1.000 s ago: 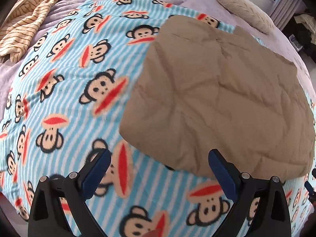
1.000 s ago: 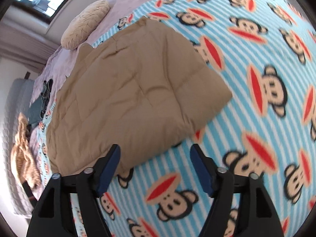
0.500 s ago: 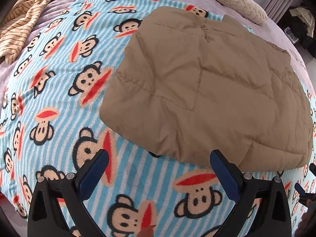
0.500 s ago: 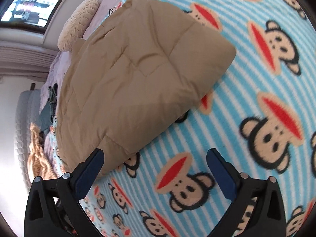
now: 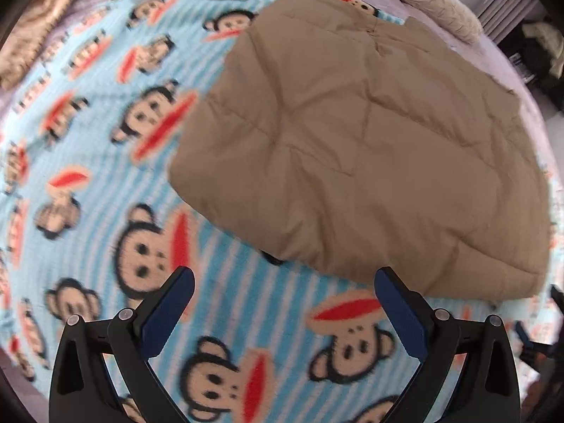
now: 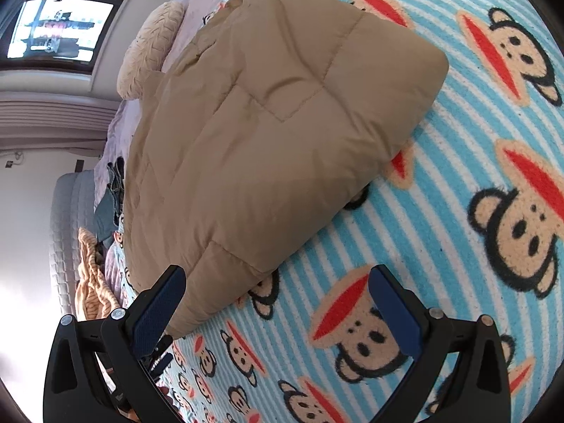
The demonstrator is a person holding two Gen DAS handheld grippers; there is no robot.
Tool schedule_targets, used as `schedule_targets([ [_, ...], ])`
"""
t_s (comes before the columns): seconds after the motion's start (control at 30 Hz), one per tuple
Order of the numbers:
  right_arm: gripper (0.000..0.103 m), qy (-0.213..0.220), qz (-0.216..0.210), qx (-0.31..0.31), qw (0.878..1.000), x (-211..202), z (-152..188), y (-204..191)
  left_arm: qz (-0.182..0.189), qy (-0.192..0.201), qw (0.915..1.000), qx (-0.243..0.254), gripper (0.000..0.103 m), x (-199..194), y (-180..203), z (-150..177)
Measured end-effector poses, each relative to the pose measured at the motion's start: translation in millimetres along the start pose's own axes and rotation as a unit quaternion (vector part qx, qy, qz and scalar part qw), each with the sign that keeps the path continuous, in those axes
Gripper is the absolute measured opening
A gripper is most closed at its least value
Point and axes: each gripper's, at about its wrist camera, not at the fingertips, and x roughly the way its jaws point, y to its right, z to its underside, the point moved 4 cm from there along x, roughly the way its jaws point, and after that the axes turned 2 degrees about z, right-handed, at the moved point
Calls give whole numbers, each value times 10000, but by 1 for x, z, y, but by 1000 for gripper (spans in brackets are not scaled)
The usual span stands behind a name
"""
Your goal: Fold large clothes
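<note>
left wrist view: left gripper (image 5: 283, 294) gaping wide and empty, just short of the near edge of the tan quilted coat (image 5: 359, 148), lying folded on the monkey blanket (image 5: 105, 176). right gripper (image 6: 276, 290) likewise wide, nothing held, near the coat's corner. could pinch blanket along with coat, dragging both.

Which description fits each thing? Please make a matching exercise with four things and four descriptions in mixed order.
Things:
1. quilted garment
2. blanket
3. cushion
4. right gripper

Descriptions:
a. striped blue, with monkey faces
b. cream, textured, at the far edge of the bed
c. jaws wide apart, nothing held
d. tan, folded, lying on the blanket

Pairs: 1-d, 2-a, 3-b, 4-c
</note>
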Motion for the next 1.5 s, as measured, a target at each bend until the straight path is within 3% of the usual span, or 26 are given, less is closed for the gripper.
schedule_targets([
  [0.2, 103, -310, -92, 106, 9994, 7, -2, 9, 1016, 56, 9933, -555, 102, -2, -12, 5],
  [0.4, 103, -345, -591, 406, 9968, 12, -10, 17, 1970, -254, 9754, -952, 102, 21, -10, 6],
  [0.73, 103, -240, -1381, 842, 9865, 41, -35, 17, 2442, 105, 9619, -1224, 102, 41, 1, -32],
  [0.83, 103, -234, -1798, 895, 9793, 54, -49, 3, 2489, 232, 9579, -1410, 102, 46, 3, -47],
  [0.93, 103, -271, -1862, 909, 9779, 69, -55, -6, 2461, 263, 9579, -1453, 102, 54, 0, -57],
  [0.97, 103, -281, -1815, 958, 9783, 73, -57, -6, 2406, 286, 9593, -1448, 93, 54, -1, -59],
  [1.0, 102, -280, -1789, 1005, 9783, 75, -57, -6, 2352, 296, 9612, -1414, 76, 52, 0, -62],
  [1.03, 99, -286, -1772, 1095, 9776, 76, -57, -4, 2332, 298, 9624, -1357, 67, 52, -2, -64],
  [1.07, 82, -353, -1707, 1180, 9776, 78, -55, -2, 2370, 330, 9621, -1310, 50, 49, -3, -65],
  [1.1, 60, -428, -1634, 1236, 9779, 80, -53, 1, 2369, 369, 9625, -1272, 40, 46, -1, -66],
  [1.13, 55, -485, -1647, 1352, 9758, 82, -52, 5, 2329, 431, 9643, -1182, 36, 43, 2, -67],
  [1.2, 36, -424, -1789, 1369, 9734, 78, -52, 4, 2100, 622, 9729, -746, 27, 27, 11, -68],
  [1.27, 28, -330, -1814, 1233, 9751, 70, -51, -2, 1759, 846, 9807, -127, 24, 9, 27, -69],
  [1.33, 25, -269, -1894, 1106, 9753, 62, -49, -7, 1589, 1047, 9811, 365, 23, -8, 40, -70],
  [1.5, 23, -174, -1876, 893, 9780, 39, -32, -11, 1818, 1124, 9746, 661, 23, -41, 40, -65],
])
